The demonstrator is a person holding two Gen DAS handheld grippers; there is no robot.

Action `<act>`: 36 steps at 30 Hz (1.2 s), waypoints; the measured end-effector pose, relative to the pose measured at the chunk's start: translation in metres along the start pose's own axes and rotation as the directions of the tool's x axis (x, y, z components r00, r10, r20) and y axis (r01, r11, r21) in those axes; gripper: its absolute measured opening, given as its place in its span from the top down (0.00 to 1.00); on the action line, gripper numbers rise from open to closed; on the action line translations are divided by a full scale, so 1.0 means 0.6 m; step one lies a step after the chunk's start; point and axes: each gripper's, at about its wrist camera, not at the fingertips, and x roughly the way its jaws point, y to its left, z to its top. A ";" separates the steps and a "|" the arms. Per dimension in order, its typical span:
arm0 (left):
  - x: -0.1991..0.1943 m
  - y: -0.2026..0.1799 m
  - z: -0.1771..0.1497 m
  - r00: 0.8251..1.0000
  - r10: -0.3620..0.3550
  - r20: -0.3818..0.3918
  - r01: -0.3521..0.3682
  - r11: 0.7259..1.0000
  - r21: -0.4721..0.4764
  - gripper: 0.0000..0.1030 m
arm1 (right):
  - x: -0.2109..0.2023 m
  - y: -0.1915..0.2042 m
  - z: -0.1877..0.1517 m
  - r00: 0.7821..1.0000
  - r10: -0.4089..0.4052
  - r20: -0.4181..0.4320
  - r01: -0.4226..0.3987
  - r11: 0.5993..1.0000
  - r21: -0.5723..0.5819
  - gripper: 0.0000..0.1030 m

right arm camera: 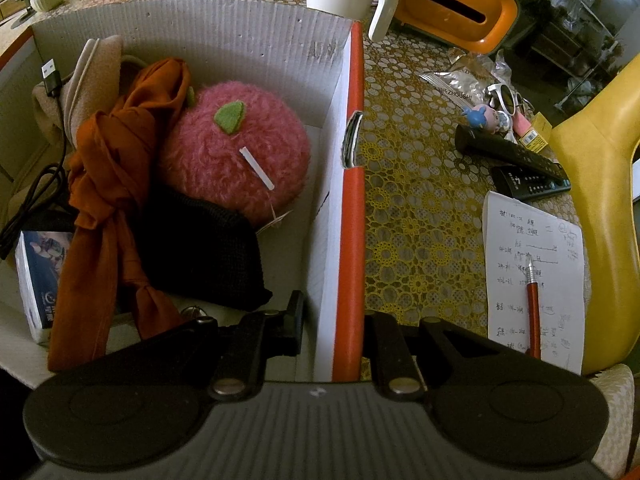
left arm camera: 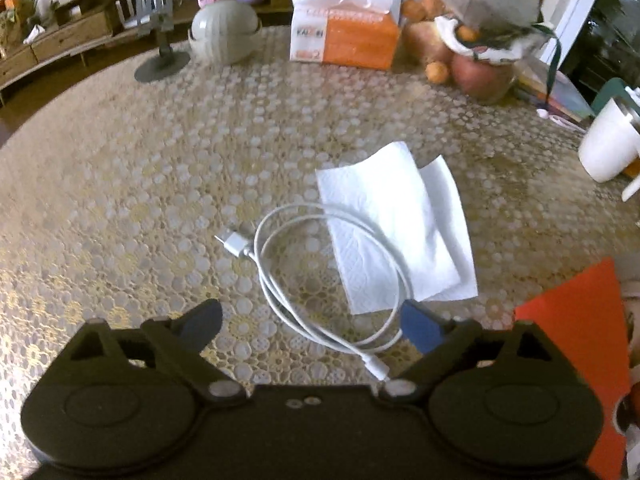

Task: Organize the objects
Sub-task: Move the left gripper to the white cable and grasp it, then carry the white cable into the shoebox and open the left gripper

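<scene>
The table (left arm camera: 120,168) carries the open box (right arm camera: 352,208) at the right — its near right wall stands between the fingers of the right tool (right arm camera: 332,332), which straddle it; whether they clamp it cannot be told. Inside lie a pink plush apple (right arm camera: 236,148), an orange cloth (right arm camera: 116,152), a black pouch (right arm camera: 200,248), a black cord (right arm camera: 36,184) and a small carton (right arm camera: 36,276). The left tool (left arm camera: 312,324) hangs with fingers apart over the white cable (left arm camera: 332,264), coiled mid-table, partly across a tissue sheet (left arm camera: 400,220). Judgement: the cable is light, limp and slippery — pinch both strands of the coil together, not the plug (left arm camera: 234,242).
</scene>
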 end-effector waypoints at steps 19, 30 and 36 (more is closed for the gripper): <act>0.042 0.010 0.000 0.998 0.061 -0.031 -0.063 0.996 -0.065 0.82 | 0.002 -0.001 0.001 1.000 -0.001 -0.002 0.001 1.000 0.001 0.85; -0.001 0.015 0.002 0.996 0.061 0.058 -0.059 0.997 -0.041 0.99 | -0.001 0.002 -0.002 1.000 -0.003 -0.002 0.003 1.000 0.002 0.85; -0.059 0.013 -0.002 0.995 0.024 0.096 -0.026 0.999 0.022 0.99 | -0.004 0.002 -0.004 1.000 -0.004 0.000 0.004 1.000 0.003 0.85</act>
